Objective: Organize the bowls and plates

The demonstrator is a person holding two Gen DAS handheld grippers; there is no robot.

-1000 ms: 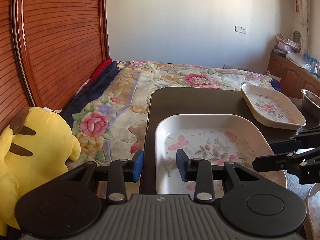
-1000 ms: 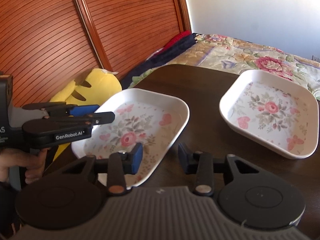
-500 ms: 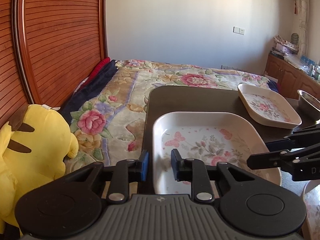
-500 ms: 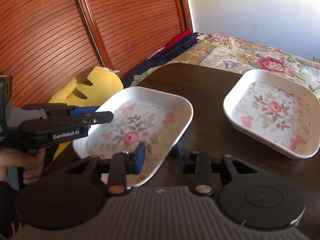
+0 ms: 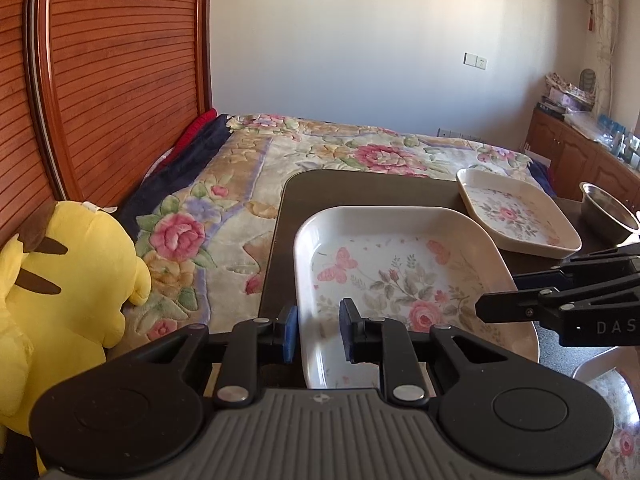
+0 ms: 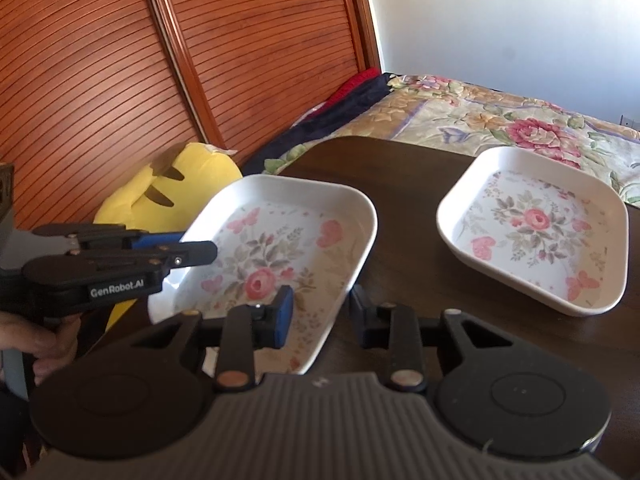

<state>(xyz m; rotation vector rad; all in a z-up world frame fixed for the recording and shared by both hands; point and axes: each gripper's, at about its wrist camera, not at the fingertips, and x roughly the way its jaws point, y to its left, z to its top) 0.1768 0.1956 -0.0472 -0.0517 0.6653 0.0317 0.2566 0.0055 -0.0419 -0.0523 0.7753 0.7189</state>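
A white square floral plate (image 5: 400, 276) (image 6: 276, 256) lies near me on the dark table (image 5: 360, 188) (image 6: 404, 248). My left gripper (image 5: 318, 332) straddles its near-left rim, jaws narrowed but with a gap to the rim; it also shows in the right wrist view (image 6: 180, 252). My right gripper (image 6: 320, 316) straddles the plate's right edge, jaws still apart; it shows in the left wrist view (image 5: 504, 300). A second floral plate (image 5: 516, 212) (image 6: 536, 228) lies farther back.
A steel bowl (image 5: 608, 212) stands at the table's far right. Another floral dish (image 5: 616, 420) peeks in at the lower right. A yellow plush toy (image 5: 60, 292) (image 6: 172, 188) sits left of the table. The flowered bed (image 5: 320, 160) and wooden headboard (image 5: 100, 80) lie beyond.
My left gripper's jaws have narrowed around the near plate's rim. My right gripper has moved in so that the plate's right edge sits between its jaws.
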